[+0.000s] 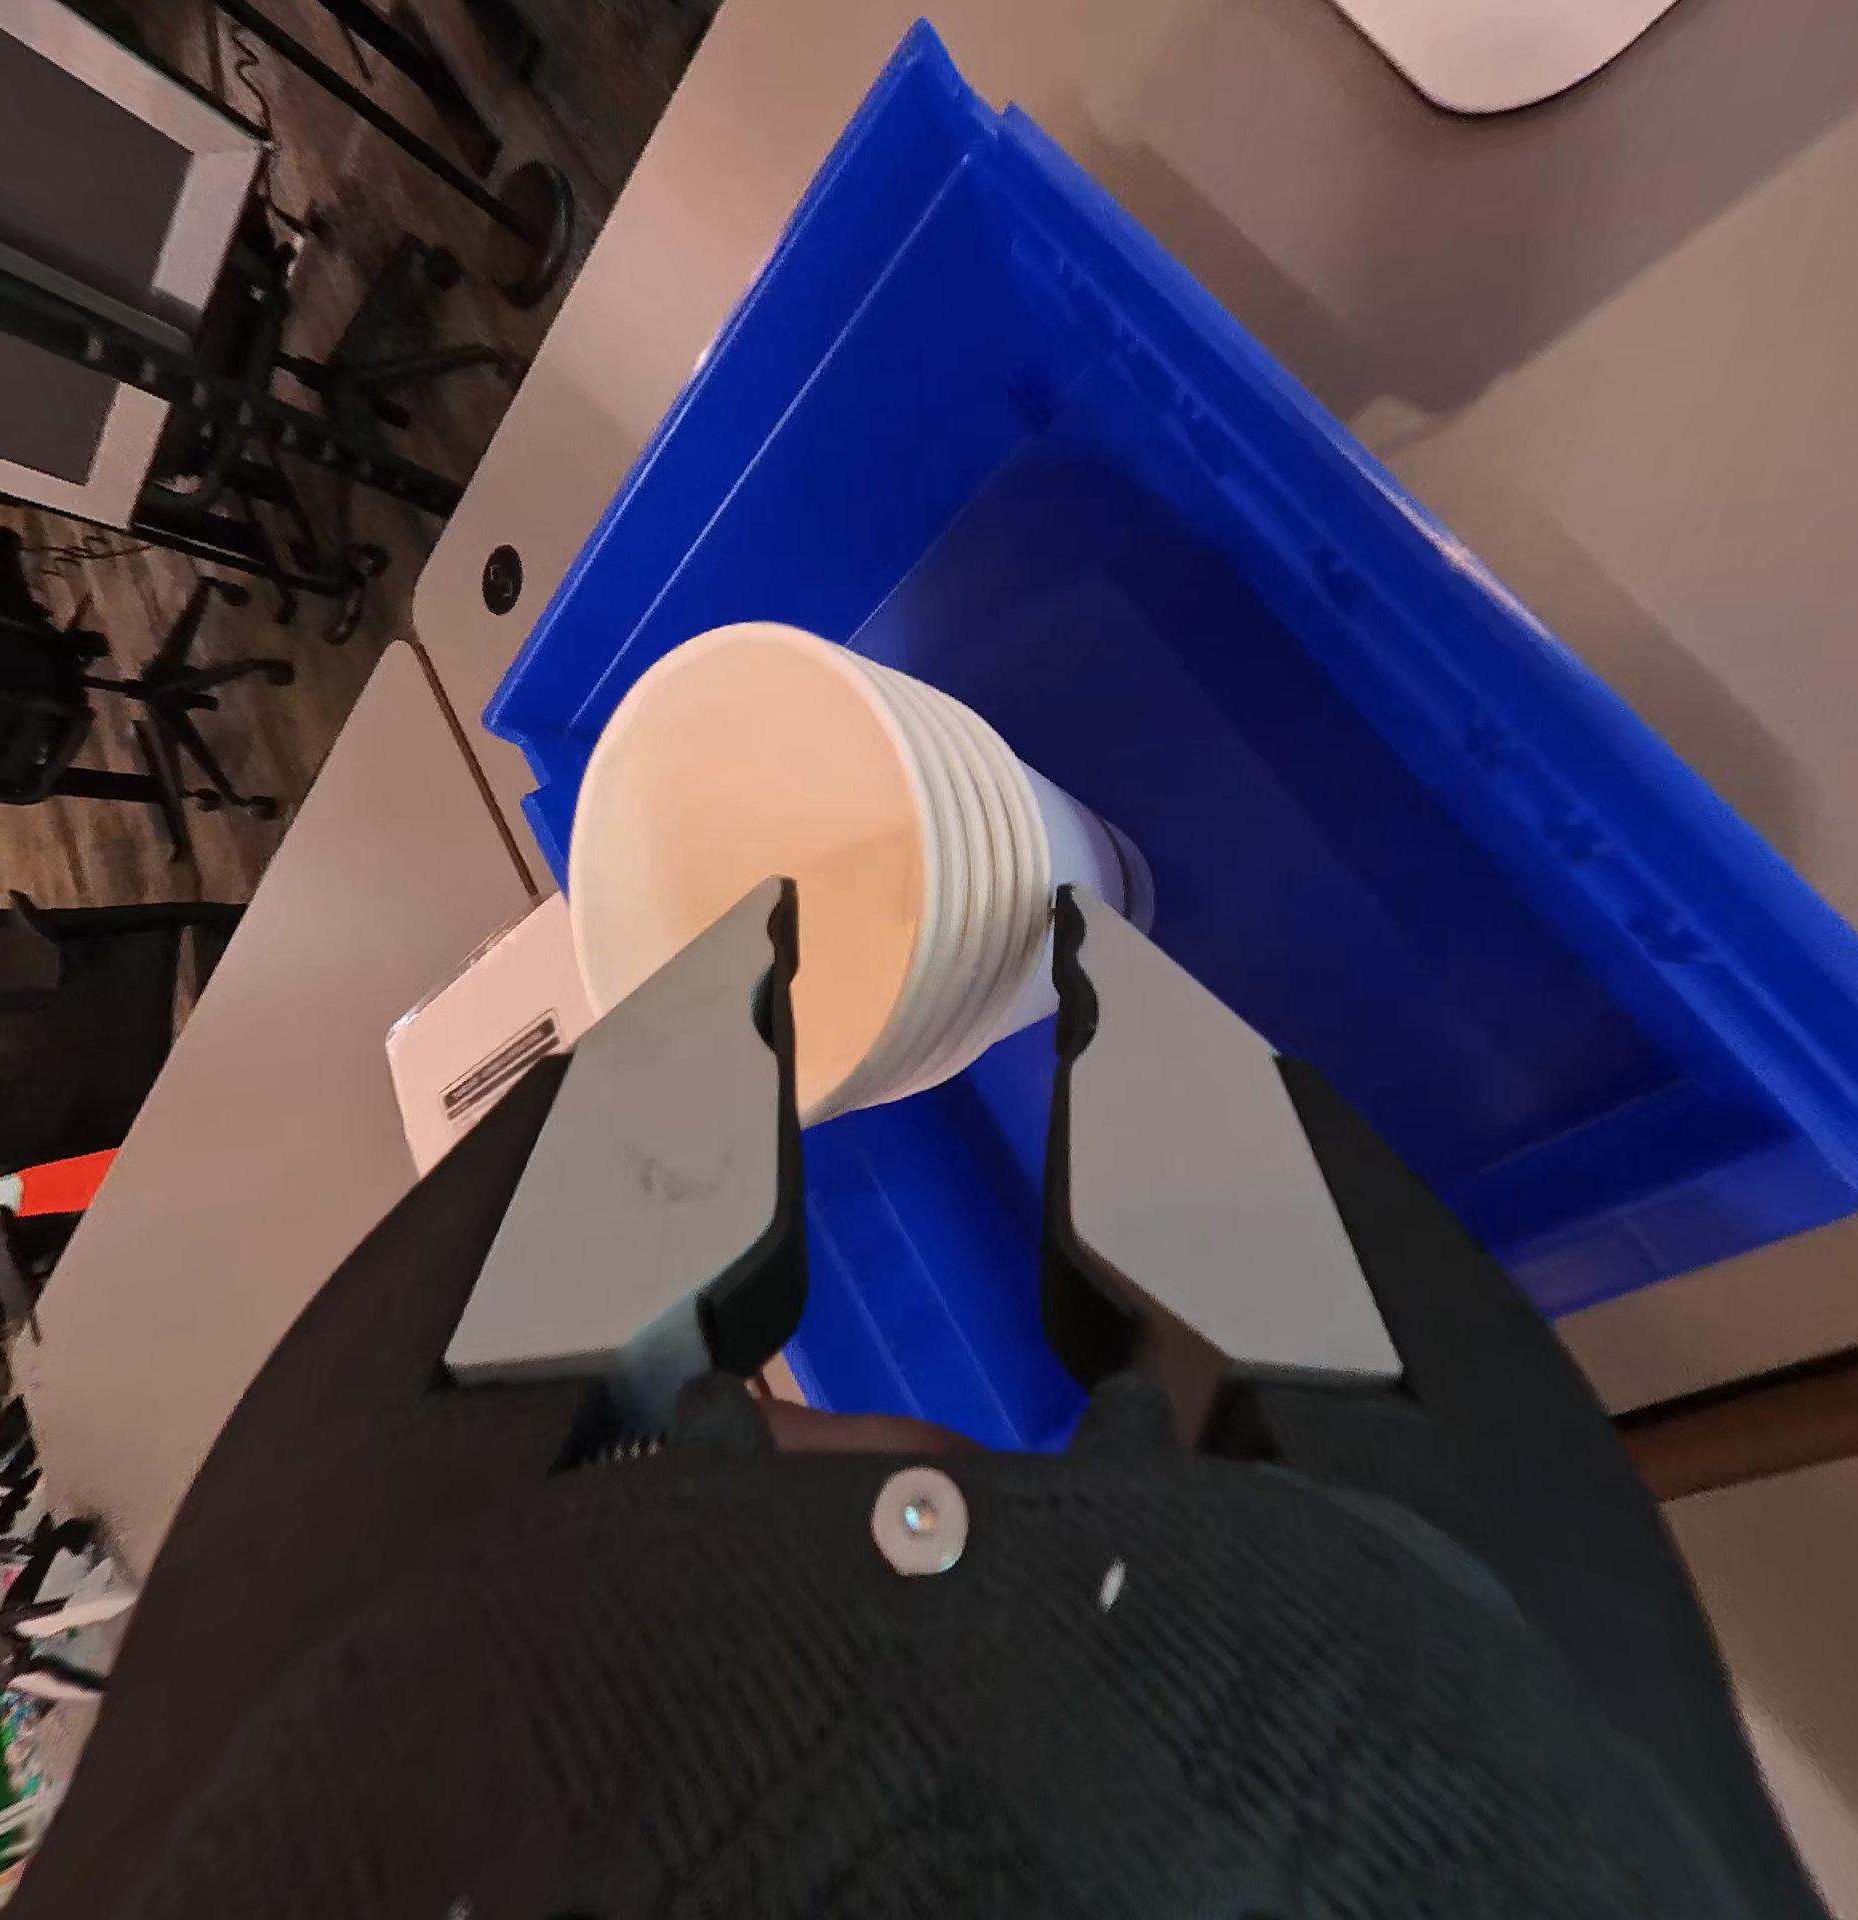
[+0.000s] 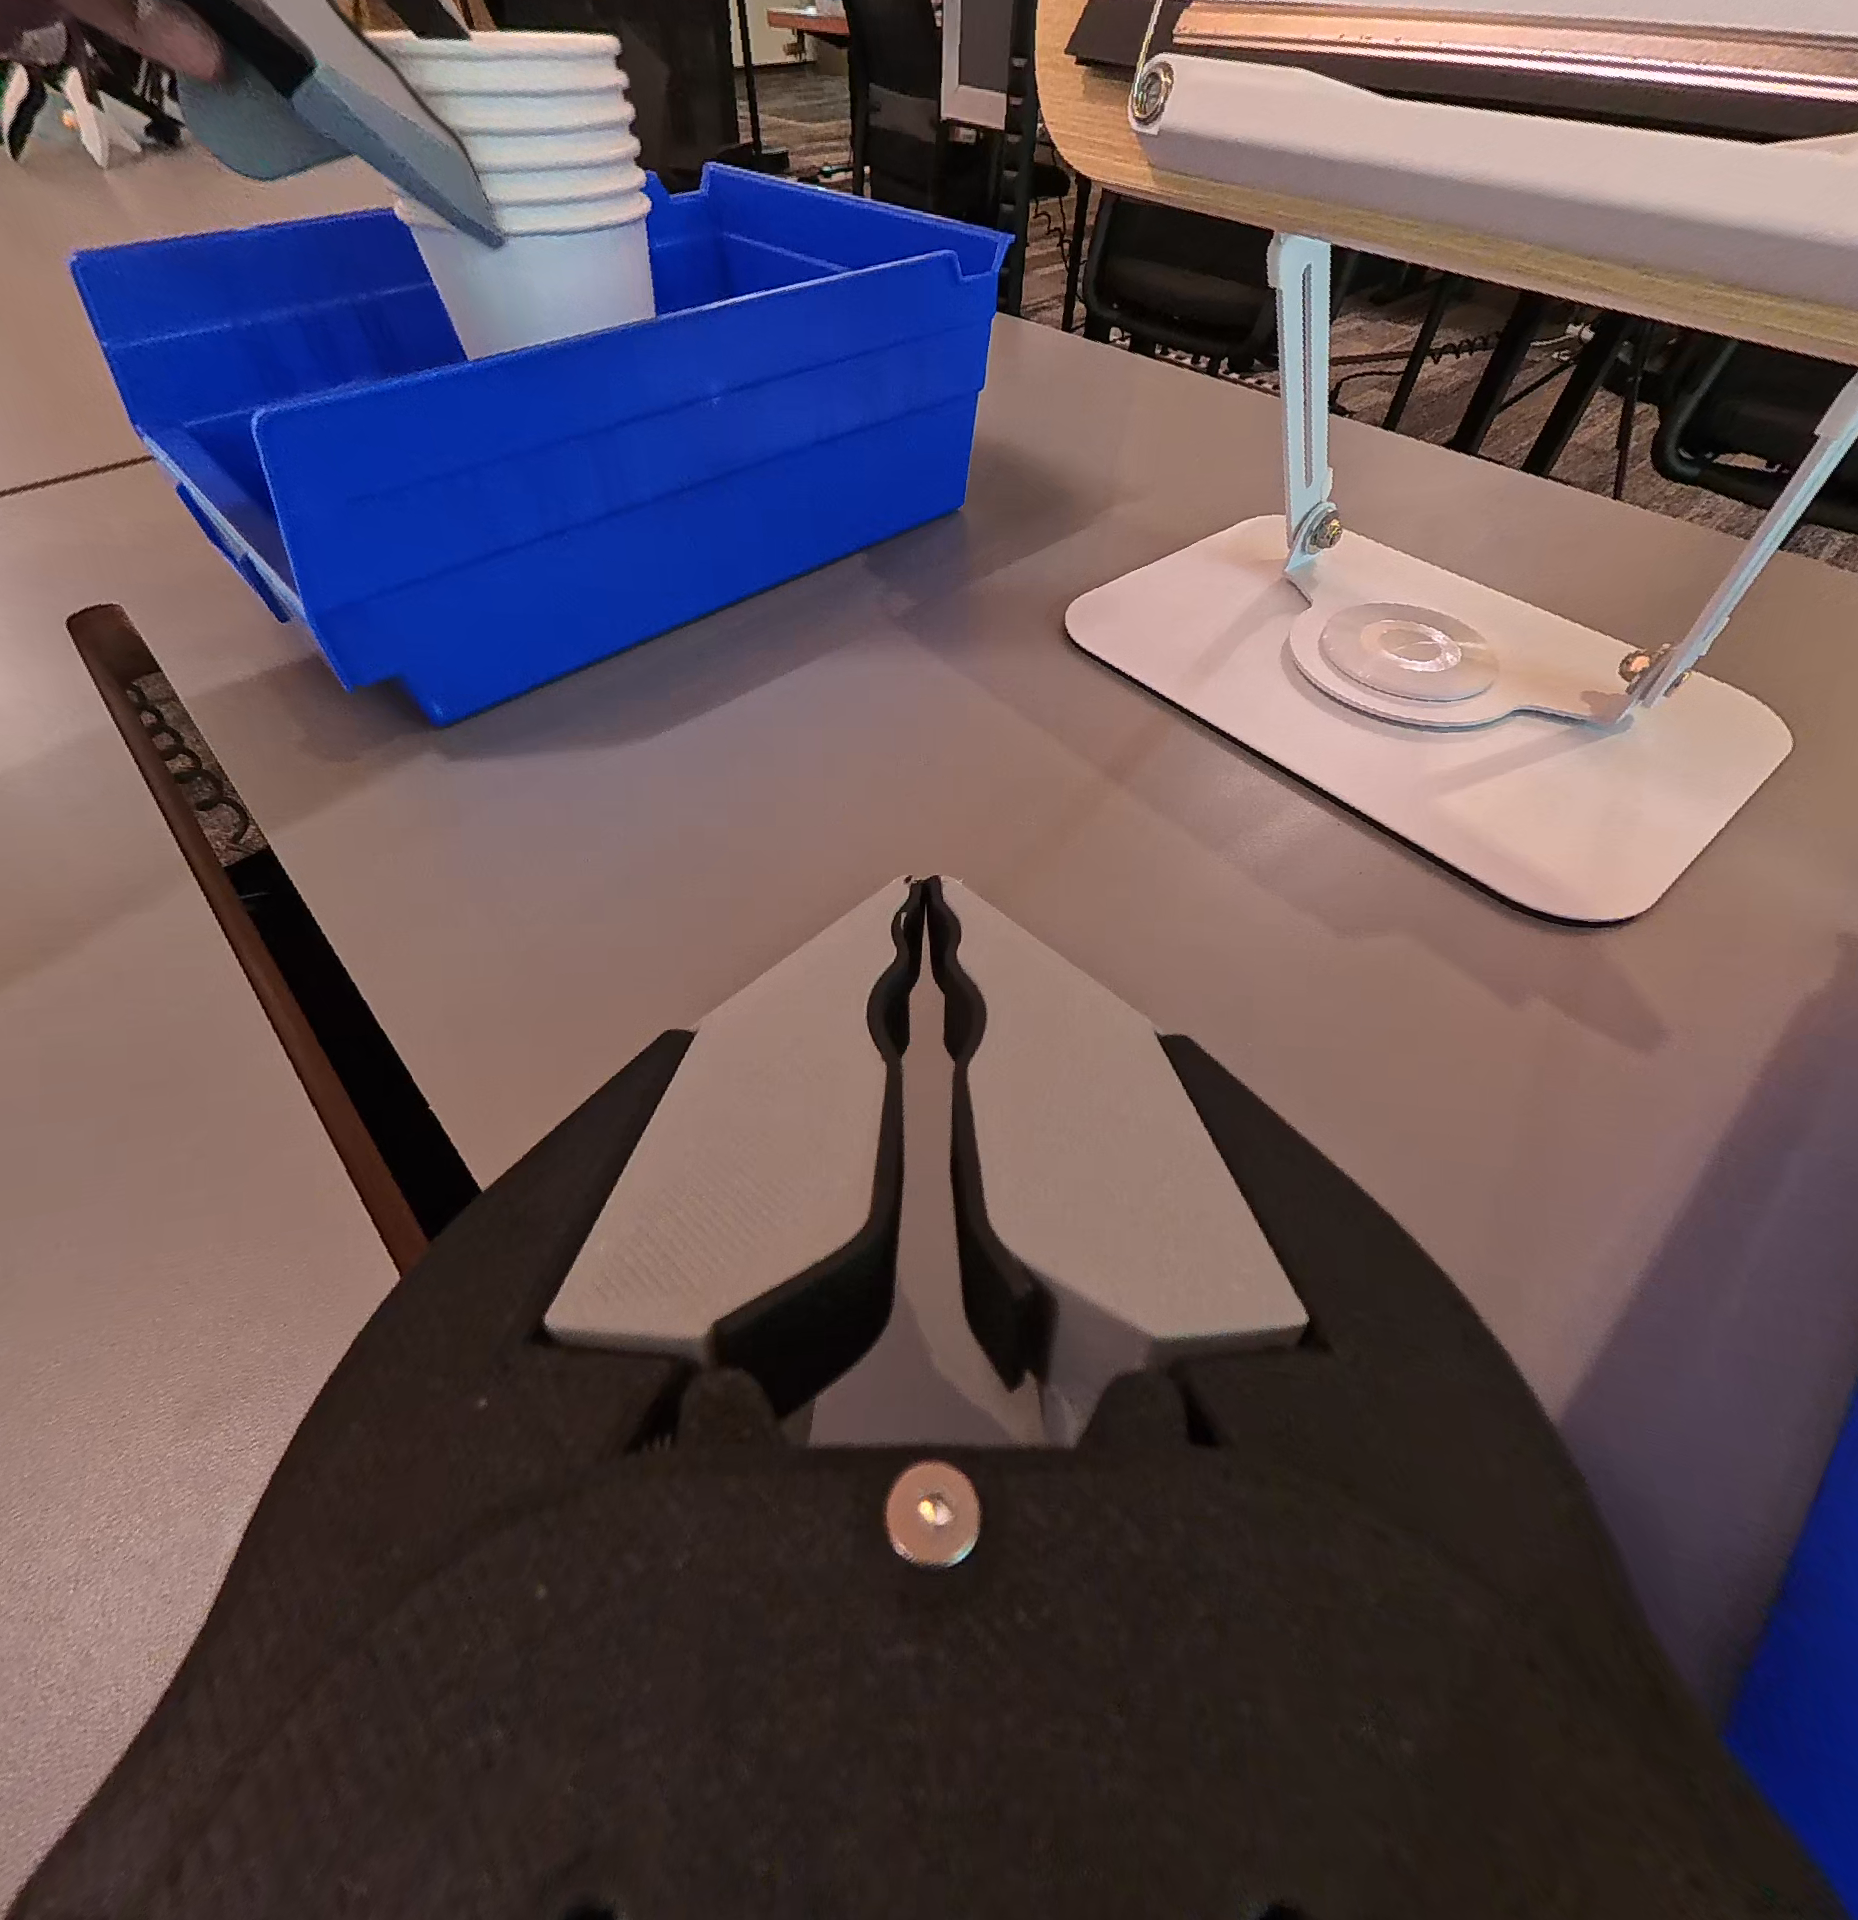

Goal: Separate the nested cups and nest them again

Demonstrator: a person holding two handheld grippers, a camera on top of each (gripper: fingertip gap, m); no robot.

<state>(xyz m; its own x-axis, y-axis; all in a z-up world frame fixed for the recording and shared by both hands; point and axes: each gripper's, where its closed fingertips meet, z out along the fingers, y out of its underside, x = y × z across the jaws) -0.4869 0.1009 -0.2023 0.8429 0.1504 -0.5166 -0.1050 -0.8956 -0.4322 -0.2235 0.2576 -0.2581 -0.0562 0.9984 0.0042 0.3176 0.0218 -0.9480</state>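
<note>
Left tool [image 1: 923, 904] clamped on rim wall of nested cups [image 1: 800, 831], one finger inside, stack upright in blue bin [image 2: 634, 499] on counter [image 2: 696, 790]. Right tool [image 2: 925, 883] closed together, empty, above counter.

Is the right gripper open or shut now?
Shut: the right gripper has its fingertips touching, with nothing between them, above the table.
</note>
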